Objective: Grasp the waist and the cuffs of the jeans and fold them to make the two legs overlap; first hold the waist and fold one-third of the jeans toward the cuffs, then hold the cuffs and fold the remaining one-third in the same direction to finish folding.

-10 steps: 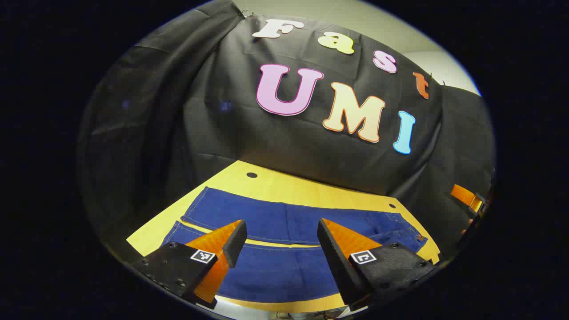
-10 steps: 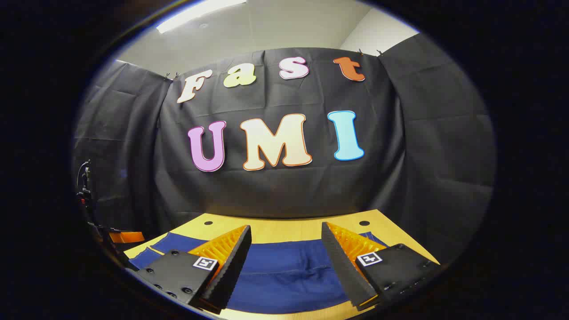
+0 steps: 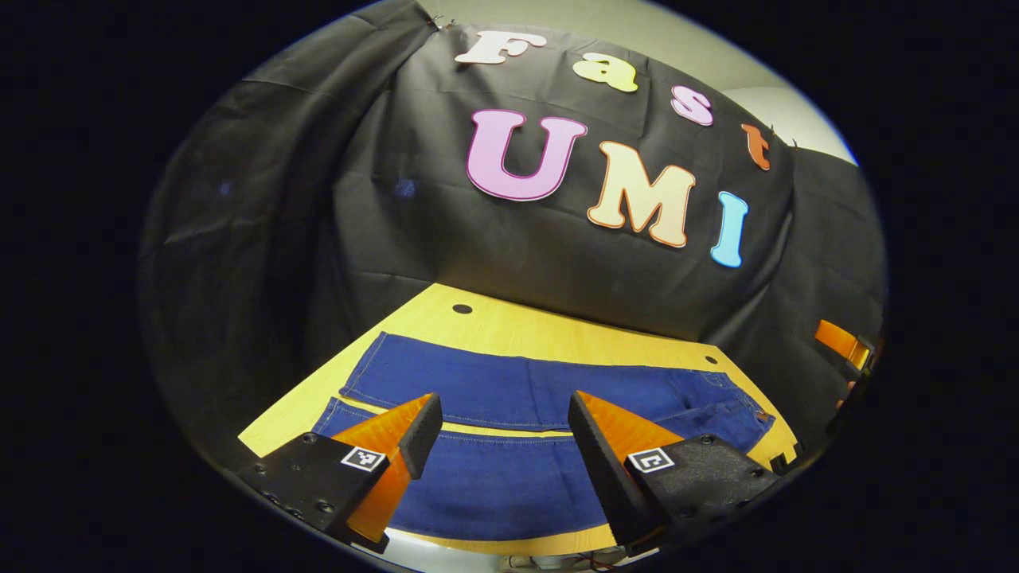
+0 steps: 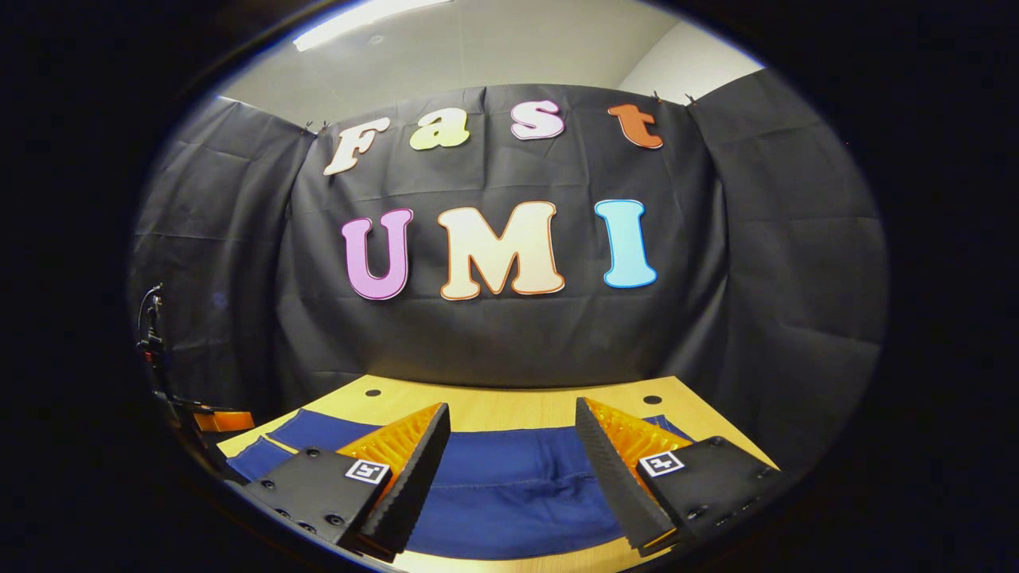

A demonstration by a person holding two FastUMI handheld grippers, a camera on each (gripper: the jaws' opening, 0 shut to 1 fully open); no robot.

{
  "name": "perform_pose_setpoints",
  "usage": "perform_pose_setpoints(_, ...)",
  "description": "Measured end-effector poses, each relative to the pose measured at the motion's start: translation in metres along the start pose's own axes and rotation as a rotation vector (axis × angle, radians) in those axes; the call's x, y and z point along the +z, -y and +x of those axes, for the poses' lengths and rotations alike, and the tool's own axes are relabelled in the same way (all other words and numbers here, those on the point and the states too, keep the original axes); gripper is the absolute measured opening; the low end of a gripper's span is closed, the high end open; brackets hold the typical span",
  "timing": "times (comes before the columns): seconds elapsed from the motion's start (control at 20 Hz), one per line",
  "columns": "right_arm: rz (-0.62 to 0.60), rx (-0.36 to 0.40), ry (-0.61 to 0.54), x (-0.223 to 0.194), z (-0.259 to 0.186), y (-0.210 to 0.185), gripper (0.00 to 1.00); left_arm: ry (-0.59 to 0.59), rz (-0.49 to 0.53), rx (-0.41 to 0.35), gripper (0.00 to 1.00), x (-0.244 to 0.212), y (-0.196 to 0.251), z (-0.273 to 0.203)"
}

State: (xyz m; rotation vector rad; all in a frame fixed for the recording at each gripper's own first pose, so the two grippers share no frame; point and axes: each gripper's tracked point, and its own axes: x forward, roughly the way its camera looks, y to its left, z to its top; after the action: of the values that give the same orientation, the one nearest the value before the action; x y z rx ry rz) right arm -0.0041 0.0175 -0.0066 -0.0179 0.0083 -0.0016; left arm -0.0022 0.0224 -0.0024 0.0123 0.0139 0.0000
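Now: jeans (image 3: 509,390) flat on table (image 3: 509,326), legs side by side with narrow strip of table between, cuffs at left end, waist at right end in left gripper view. Left gripper (image 3: 503,422) above near leg, fingers apart, holding nothing. Right gripper (image 4: 511,434) above jeans, fingers apart, holding nothing, clear of cloth.

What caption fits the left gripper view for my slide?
Open left gripper hovers above blue jeans spread flat, legs apart, on a yellow table.
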Motion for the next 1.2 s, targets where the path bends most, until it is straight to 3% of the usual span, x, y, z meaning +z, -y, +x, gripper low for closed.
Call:
perform_pose_setpoints(0.1, 0.015, -0.004, -0.007, -0.003, 0.001, 0.000, 0.98, -0.002, 0.008, -0.003, 0.95, 0.000, 0.000, 0.001)
perform_pose_setpoints(0.2, 0.023, -0.008, -0.004, -0.002, 0.000, -0.001, 0.98, 0.002, 0.023, -0.014, 0.95, 0.003, 0.001, 0.001)
perform_pose_setpoints(0.25, 0.022, -0.011, -0.002, -0.001, -0.001, -0.001, 0.93, 0.001, 0.031, -0.017, 0.94, 0.003, 0.001, 0.001)
perform_pose_setpoints(0.4, 0.007, -0.013, -0.011, -0.005, -0.002, 0.000, 0.98, -0.005, 0.049, -0.026, 0.94, 0.003, -0.001, 0.004)
perform_pose_setpoints(0.55, 0.009, -0.007, -0.020, -0.007, 0.001, 0.000, 0.94, -0.021, 0.073, -0.093, 0.92, 0.002, 0.001, 0.008)
perform_pose_setpoints(0.75, 0.000, 0.007, -0.053, -0.018, 0.004, -0.001, 0.93, -0.115, 0.178, -0.129, 0.95, -0.015, -0.024, 0.009)
perform_pose_setpoints(0.8, -0.007, 0.010, -0.062, -0.022, 0.005, -0.002, 0.98, -0.143, 0.198, -0.146, 0.95, -0.021, -0.029, 0.006)
perform_pose_setpoints(0.85, -0.012, 0.015, -0.070, -0.023, 0.005, -0.004, 0.94, -0.174, 0.219, -0.169, 0.95, -0.030, -0.034, 0.003)
perform_pose_setpoints(0.95, -0.024, 0.026, -0.090, -0.029, 0.004, -0.007, 0.98, -0.251, 0.242, -0.204, 0.95, -0.050, -0.044, -0.002)
perform_pose_setpoints(1.0, -0.032, 0.031, -0.100, -0.033, 0.006, -0.008, 0.94, -0.297, 0.252, -0.234, 0.95, -0.061, -0.046, -0.007)
perform_pose_setpoints(1.2, -0.060, 0.044, -0.133, -0.041, 0.006, -0.011, 0.93, -0.479, 0.300, -0.335, 0.95, -0.109, -0.054, -0.023)
